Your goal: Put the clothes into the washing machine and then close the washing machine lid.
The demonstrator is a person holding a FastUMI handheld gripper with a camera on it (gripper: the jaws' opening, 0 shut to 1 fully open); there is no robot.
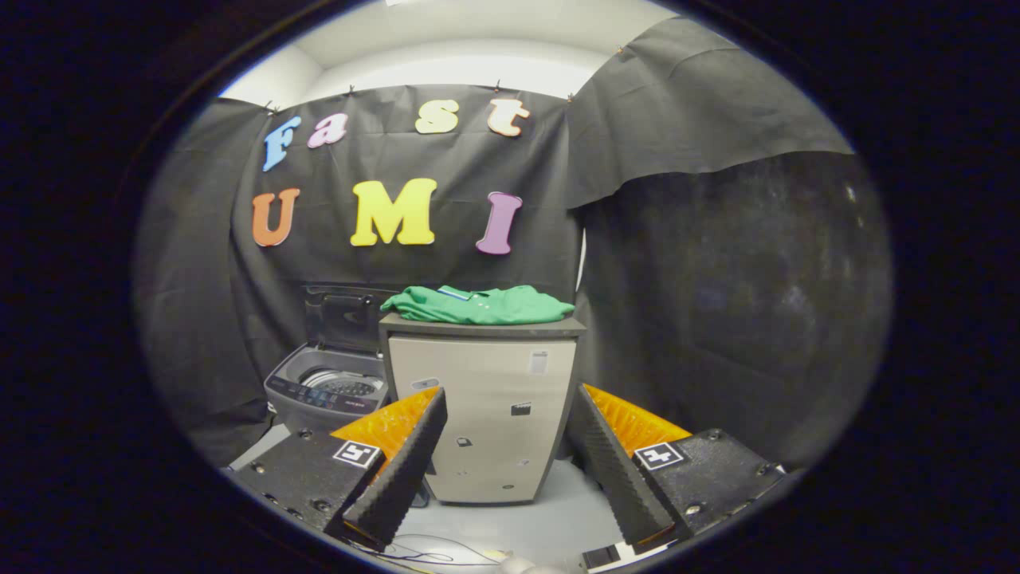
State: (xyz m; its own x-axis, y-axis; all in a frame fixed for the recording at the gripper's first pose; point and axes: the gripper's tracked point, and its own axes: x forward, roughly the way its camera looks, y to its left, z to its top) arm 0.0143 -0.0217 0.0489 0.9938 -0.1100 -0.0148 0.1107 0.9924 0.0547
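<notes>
A folded green garment (pixel 478 304) lies on top of a beige cabinet (pixel 486 414), well beyond my fingers. To the cabinet's left stands a grey top-loading washing machine (pixel 327 391) with its lid (pixel 343 319) raised against the wall and the drum showing. My gripper (pixel 506 402) is open, its two ribbed black fingers (pixel 402 466) spread wide with nothing between them, pointing at the cabinet's front from a distance.
Black cloth walls close in the booth behind and to the right. The light floor (pixel 550 522) runs from the cabinet's foot toward me, with thin cables (pixel 430 550) lying near my fingers.
</notes>
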